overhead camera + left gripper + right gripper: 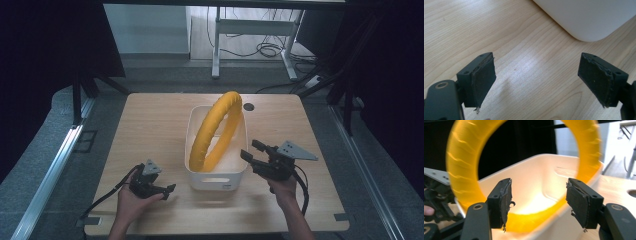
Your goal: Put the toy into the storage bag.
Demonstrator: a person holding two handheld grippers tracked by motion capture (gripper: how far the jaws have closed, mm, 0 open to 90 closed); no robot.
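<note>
A yellow ring (216,131) stands on edge inside a white bin (218,181) at the middle of the wooden table (150,125), its top leaning over the bin's far rim. My right gripper (251,150) hovers just right of the bin, jaws apart and pointed at it. In the right gripper view the ring (461,165) and the bin's inner wall (541,170) lie beyond the right gripper (539,200), with nothing between its pads. My left gripper (169,191) rests low on the table at the bin's front left. It is open over bare wood (536,77), and the bin's corner (589,17) lies ahead.
A dark round hole (248,106) sits in the tabletop behind the bin. Beyond the table's far edge are a white desk frame (217,55) and loose cables (267,49) on the floor. Dark curtains close both sides.
</note>
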